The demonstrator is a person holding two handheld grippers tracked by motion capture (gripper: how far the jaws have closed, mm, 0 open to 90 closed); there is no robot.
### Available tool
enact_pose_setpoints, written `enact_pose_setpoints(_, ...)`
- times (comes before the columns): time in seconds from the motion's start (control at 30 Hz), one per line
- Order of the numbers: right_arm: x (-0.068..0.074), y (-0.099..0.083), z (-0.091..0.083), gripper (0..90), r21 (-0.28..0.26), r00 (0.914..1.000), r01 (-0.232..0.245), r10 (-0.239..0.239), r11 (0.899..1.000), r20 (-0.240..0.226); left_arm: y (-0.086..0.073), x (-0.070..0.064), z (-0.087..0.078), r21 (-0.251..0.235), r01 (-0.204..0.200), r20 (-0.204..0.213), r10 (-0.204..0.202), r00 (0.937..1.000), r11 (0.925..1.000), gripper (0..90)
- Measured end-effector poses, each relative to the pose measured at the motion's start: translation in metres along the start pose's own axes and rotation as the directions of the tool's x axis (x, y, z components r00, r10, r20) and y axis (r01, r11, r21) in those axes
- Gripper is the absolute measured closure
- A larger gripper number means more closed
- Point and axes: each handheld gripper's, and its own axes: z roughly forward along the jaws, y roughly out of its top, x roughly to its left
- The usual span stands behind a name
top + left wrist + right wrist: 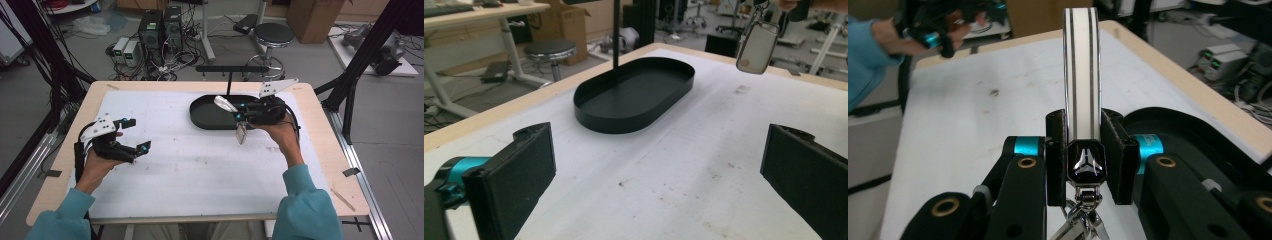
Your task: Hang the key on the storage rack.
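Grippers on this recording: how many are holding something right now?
1. The right gripper is shut on the car key fob, held by the black oval tray. The left gripper is open over the white mat, holding nothing.

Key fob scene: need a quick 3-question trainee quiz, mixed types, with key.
1. True or false: the right gripper is shut on the key fob.
2. The left gripper is: A) open, holding nothing B) shut on the fob C) inside the tray.
3. Fill in: a thin black post rises from the oval black ____.

Key: 1 true; 2 A; 3 tray.
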Motion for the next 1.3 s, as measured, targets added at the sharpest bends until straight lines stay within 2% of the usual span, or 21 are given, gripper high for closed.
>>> enact_pose_setpoints(0.17, -0.012, -0.005, -0.008, 74.6, -0.036, 0.9980, -0.040, 0.041, 0.999, 0.047, -0.019, 0.004, -0.012, -0.069, 0.043, -0.025, -0.045, 0.9987, 0.9967, 1.7)
enact_pose_setpoints(0.23, -0.017, -0.007, -0.011, 74.6, -0.057, 0.9963, -0.060, 0.063, 0.997, 0.059, -0.027, 0.003, -0.016, -0.101, 0.041, -0.042, -0.045, 0.9981, 0.9940, 1.7)
enact_pose_setpoints(0.33, -0.023, -0.008, -0.014, 74.6, -0.062, 0.9941, -0.072, 0.077, 0.995, 0.077, -0.037, 0.003, -0.020, -0.120, 0.035, -0.063, -0.043, 0.9971, 0.9922, 1.7)
enact_pose_setpoints(0.5, -0.031, -0.004, -0.017, 74.6, -0.070, 0.9923, -0.076, 0.083, 0.995, 0.092, -0.051, 0.000, -0.024, -0.142, 0.021, -0.076, -0.032, 0.9966, 0.9896, 1.7)
enact_pose_setpoints(0.73, -0.049, -0.003, -0.021, 74.6, -0.085, 0.9886, -0.105, 0.113, 0.991, 0.099, -0.064, -0.004, -0.026, -0.144, -0.009, -0.077, -0.002, 0.9970, 0.9895, 1.7)
enact_pose_setpoints(0.97, -0.064, -0.001, -0.023, 74.6, -0.081, 0.9816, -0.129, 0.139, 0.988, 0.131, -0.072, -0.004, -0.025, -0.158, 0.002, -0.090, -0.016, 0.9958, 0.9874, 1.7)
enact_pose_setpoints(1.3, -0.076, -0.006, -0.015, 74.6, -0.095, 0.9720, -0.158, 0.172, 0.983, 0.161, -0.080, -0.004, -0.023, -0.175, 0.008, -0.097, -0.026, 0.9950, 0.9845, 1.7)
